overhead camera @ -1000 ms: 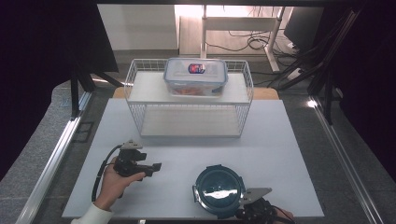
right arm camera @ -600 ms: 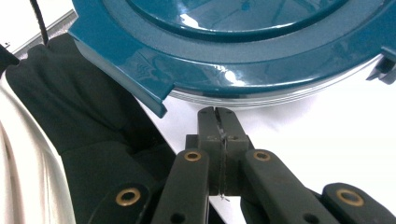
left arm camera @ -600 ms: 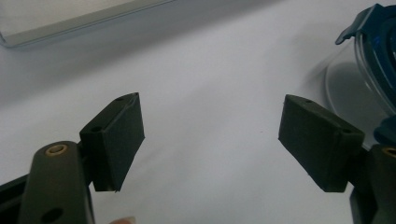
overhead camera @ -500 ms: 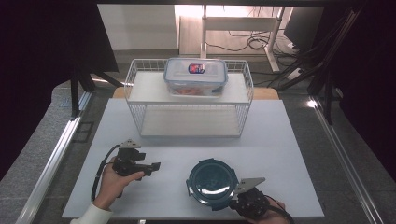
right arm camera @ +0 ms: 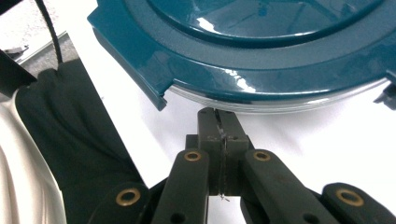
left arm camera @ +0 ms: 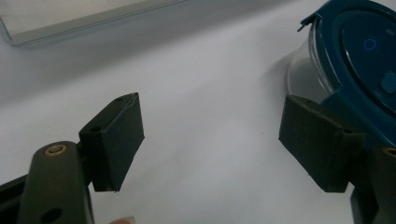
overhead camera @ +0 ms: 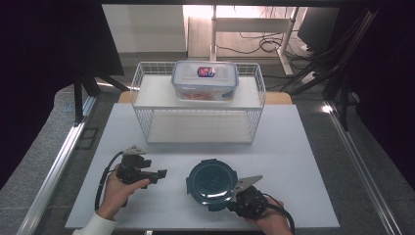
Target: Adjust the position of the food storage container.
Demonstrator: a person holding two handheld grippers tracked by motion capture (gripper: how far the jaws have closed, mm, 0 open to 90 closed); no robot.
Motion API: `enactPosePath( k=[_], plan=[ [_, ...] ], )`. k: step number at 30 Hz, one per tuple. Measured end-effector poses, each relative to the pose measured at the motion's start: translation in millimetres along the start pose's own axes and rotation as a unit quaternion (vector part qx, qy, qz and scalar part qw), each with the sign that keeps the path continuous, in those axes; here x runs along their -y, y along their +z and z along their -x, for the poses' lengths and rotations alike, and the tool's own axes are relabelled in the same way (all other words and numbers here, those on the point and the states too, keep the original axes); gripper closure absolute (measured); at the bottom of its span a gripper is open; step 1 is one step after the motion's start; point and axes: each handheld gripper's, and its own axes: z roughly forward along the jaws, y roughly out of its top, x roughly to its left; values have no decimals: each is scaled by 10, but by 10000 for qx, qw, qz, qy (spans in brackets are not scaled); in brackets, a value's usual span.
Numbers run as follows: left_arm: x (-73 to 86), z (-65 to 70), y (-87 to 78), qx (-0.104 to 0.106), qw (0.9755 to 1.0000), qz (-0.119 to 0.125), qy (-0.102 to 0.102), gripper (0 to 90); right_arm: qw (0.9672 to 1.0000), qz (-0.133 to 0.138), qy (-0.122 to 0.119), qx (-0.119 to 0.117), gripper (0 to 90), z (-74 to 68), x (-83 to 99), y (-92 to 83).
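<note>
The red-and-blue label on the clear rectangular plastic box (overhead camera: 205, 80) atop the white wire rack (overhead camera: 197, 106) is unreadable. Left claw (left arm camera: 210, 140) gapes wide above the white bench (overhead camera: 303, 147); right claw (right arm camera: 218, 122), pinched together empty, meets the round teal-lidded container (overhead camera: 211, 182).

Round container (right arm camera: 261, 56) was cut off by the top and right edges in the right gripper view; its contents couldn't be made out under the teal lid (overhead camera: 212, 181). In the left gripper view it ran off the right edge. Label on the far box (overhead camera: 205, 80) was too small to read, orange contents blurred. Right hand (overhead camera: 271, 224) was cut by the near edge.
</note>
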Motion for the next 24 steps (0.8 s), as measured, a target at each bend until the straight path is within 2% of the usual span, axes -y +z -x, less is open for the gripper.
enactPosePath(
  k=[7,11,19,24],
  plan=[
    [1,-11,8,-10,10000,-13,-13,211,9999,6,-96,-36,889,6,-151,110],
    [3,-20,-4,-9,10000,10,-40,210,9998,4,-114,-148,889,14,-276,204],
    [4,-27,2,-7,10000,0,-31,209,9999,115,33,-66,889,88,-298,205],
    [3,-19,-17,-2,10000,45,-47,208,9997,238,32,-37,889,90,-287,158]
  ],
)
